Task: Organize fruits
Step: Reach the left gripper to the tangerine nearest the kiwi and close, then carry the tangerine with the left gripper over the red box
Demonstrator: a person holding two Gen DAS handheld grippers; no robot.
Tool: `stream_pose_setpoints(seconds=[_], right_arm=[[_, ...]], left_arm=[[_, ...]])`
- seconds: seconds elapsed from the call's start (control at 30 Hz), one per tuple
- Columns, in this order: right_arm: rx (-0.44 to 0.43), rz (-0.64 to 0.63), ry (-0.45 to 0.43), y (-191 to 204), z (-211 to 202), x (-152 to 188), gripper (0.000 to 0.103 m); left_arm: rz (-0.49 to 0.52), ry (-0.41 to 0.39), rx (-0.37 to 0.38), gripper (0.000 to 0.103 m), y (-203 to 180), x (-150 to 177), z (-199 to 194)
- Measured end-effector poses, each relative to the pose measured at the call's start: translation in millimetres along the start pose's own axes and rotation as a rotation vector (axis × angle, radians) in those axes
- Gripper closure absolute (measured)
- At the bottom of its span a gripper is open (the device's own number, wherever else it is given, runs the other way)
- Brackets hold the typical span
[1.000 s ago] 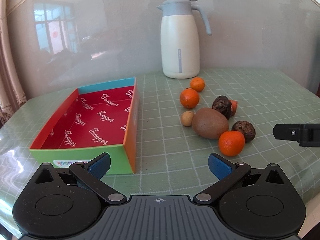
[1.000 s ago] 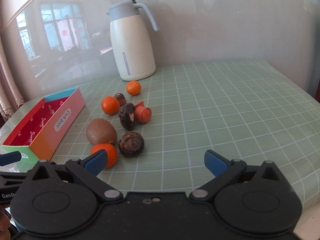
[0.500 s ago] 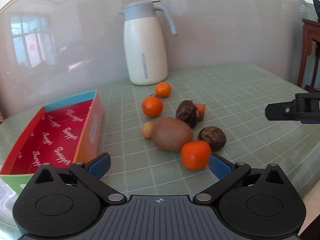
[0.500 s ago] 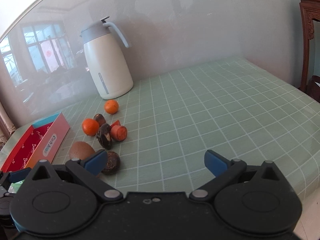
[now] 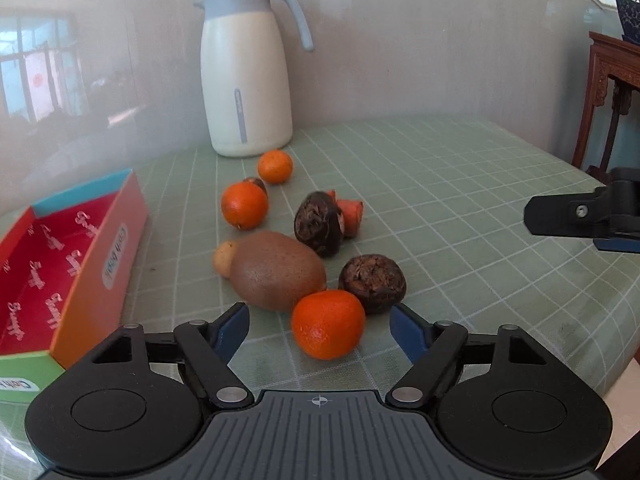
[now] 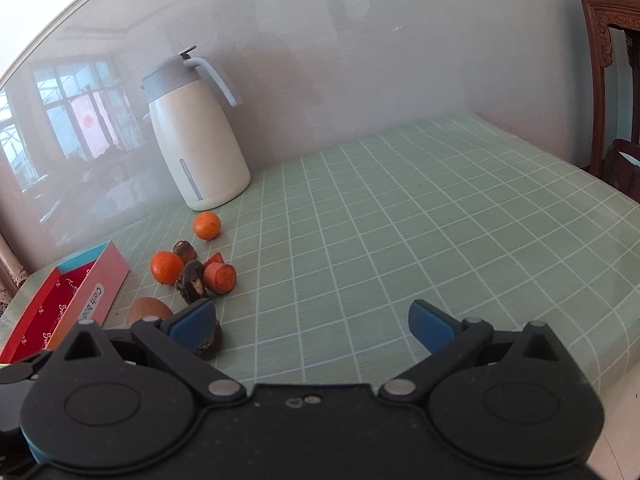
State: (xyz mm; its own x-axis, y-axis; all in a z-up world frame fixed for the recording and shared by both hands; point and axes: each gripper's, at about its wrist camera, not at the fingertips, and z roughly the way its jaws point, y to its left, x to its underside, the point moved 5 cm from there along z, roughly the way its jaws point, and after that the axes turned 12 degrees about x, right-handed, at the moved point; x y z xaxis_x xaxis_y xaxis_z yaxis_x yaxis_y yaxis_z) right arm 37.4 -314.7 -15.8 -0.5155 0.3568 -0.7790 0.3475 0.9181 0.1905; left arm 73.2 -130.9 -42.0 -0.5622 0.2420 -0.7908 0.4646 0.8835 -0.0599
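A cluster of fruit lies on the green checked tablecloth. In the left wrist view the nearest mandarin [image 5: 328, 324] sits between the tips of my open left gripper [image 5: 320, 328], untouched. Behind it lie a brown kiwi [image 5: 278, 270], two dark wrinkled fruits [image 5: 372, 283] [image 5: 318, 224], a small tan fruit [image 5: 223, 258], carrot pieces [image 5: 350, 216] and two more mandarins [image 5: 244, 205] [image 5: 275, 166]. The red-lined box [image 5: 60, 248] stands open at the left. My right gripper [image 6: 312, 322] is open and empty, right of the cluster; it also shows in the left wrist view [image 5: 584, 216].
A white thermos jug [image 5: 246, 76] stands at the back by the wall, also in the right wrist view [image 6: 196, 136]. The table edge curves at the right, with a dark wooden chair [image 5: 612, 92] beyond it.
My left gripper has swung right and forward from the box to the fruit, and the nearest mandarin now lies between its tips. My right gripper has drawn back to the right.
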Motion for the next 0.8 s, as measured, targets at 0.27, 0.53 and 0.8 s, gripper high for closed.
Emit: stream_pose_setpoints(seconds=[0.27,0.53,0.8], right_arm=[[-0.001,0.002,-0.001,-1.2,1.9,-0.5,0.0],[-0.009,-0.003,-0.003,0.1,2.2,-0.1,0.0],[-0.021,-0.026,-0.007,10.9,2.3,1.4,0.0]], left_arm=[[-0.016,0.02,0.02,0.055,-0.4,3.3,11.9],[-0.001,0.001,0.016,0.062,-1.9,4.8,11.2],[-0.015,-0.026,0.003,0.062,5.6,2.0,-0.2]])
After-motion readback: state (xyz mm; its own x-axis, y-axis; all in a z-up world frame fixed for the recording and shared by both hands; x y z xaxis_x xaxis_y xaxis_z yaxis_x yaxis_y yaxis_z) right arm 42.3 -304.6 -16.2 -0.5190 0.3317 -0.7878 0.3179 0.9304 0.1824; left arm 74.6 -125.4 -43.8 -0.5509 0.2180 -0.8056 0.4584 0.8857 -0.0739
